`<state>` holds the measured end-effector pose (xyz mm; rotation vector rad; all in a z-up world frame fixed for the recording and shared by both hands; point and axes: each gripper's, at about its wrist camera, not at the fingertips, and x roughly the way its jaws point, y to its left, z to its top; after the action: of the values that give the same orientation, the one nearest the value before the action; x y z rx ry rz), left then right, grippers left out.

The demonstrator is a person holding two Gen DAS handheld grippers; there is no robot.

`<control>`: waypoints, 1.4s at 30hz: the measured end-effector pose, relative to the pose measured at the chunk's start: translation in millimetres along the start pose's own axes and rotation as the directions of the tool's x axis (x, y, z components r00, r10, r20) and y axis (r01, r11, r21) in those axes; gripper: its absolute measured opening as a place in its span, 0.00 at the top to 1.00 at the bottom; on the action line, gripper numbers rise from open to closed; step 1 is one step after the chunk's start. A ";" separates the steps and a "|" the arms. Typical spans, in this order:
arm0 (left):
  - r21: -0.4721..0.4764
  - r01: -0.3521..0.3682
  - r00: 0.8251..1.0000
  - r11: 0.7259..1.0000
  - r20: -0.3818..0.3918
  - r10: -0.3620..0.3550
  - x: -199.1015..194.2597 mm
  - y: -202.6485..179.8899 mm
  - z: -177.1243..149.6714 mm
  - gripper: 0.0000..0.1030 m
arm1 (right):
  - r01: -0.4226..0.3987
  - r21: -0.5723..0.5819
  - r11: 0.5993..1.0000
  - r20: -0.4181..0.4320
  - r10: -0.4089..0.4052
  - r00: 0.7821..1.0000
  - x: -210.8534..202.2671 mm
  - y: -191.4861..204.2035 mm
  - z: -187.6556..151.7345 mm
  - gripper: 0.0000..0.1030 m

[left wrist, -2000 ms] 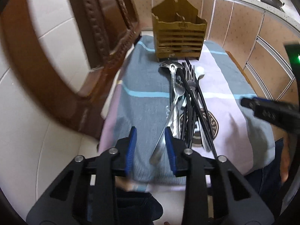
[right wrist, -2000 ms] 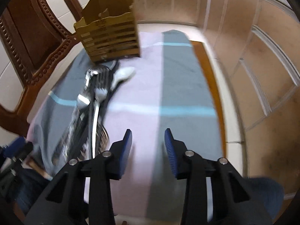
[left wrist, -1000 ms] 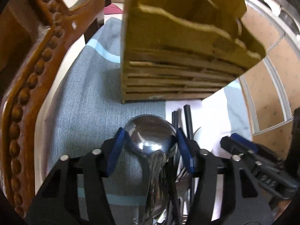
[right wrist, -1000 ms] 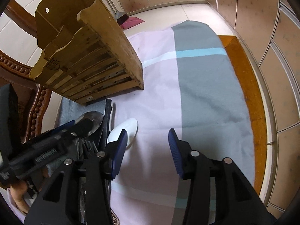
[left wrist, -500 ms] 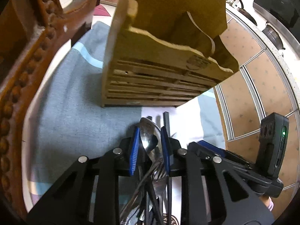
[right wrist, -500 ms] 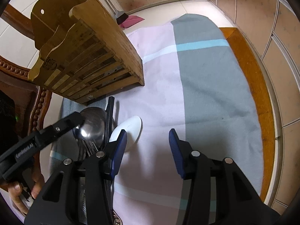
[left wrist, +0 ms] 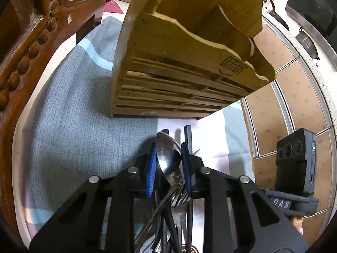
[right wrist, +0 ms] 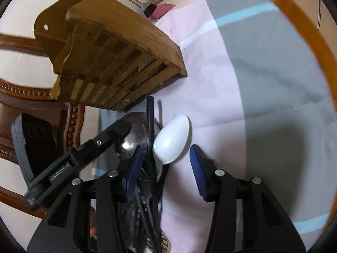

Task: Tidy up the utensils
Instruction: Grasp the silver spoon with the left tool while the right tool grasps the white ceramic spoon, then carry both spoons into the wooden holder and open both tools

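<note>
My left gripper (left wrist: 168, 164) is shut on the bowl of a large steel spoon (left wrist: 167, 158), just in front of the wooden utensil holder (left wrist: 179, 67). Under it lies a heap of forks (left wrist: 179, 198) and black chopsticks (left wrist: 188, 147). In the right wrist view my right gripper (right wrist: 165, 164) is open, its jaws on either side of a white spoon (right wrist: 171, 140) that lies on the cloth. The left gripper (right wrist: 118, 130) shows there on the steel spoon (right wrist: 134, 135), beside the holder (right wrist: 109, 63).
A striped grey, pink and blue cloth (right wrist: 263, 84) covers the table. A carved wooden chair back (left wrist: 31, 42) stands on the left. Tiled cabinet fronts (left wrist: 290, 97) rise at the right, and the table's wooden edge (right wrist: 305, 31) shows beyond the cloth.
My left gripper came up to the spoon bowl and shut on it. My right gripper moved forward and down, so the white spoon now lies between its open jaws.
</note>
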<state>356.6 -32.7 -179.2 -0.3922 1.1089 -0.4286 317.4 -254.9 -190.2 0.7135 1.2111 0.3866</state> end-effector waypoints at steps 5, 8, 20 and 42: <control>-0.027 0.031 0.999 0.999 0.024 -0.031 -7.9 3.5 -1.6 0.86 | -0.079 0.029 0.996 0.052 0.077 0.996 -9.6 -8.0 1.9 0.81; -0.023 0.050 0.998 0.998 0.050 -0.049 -18.4 -0.1 -3.1 0.92 | -0.094 -0.012 0.996 0.078 0.094 0.992 -17.1 -0.6 0.8 0.95; 0.031 0.079 0.981 0.996 0.177 -0.083 -76.0 -25.0 -12.2 0.99 | 0.031 -0.269 0.963 0.242 0.036 0.970 -51.5 52.5 -13.3 0.96; 0.366 0.064 0.649 0.928 0.692 -0.318 -247.8 -102.8 -18.2 0.99 | 0.291 -0.505 0.812 0.609 0.097 0.787 -146.4 133.7 -48.4 0.98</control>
<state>231.8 5.9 55.8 -0.3553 0.1727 -0.5561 237.3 -235.3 -3.5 0.1910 0.4476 0.3653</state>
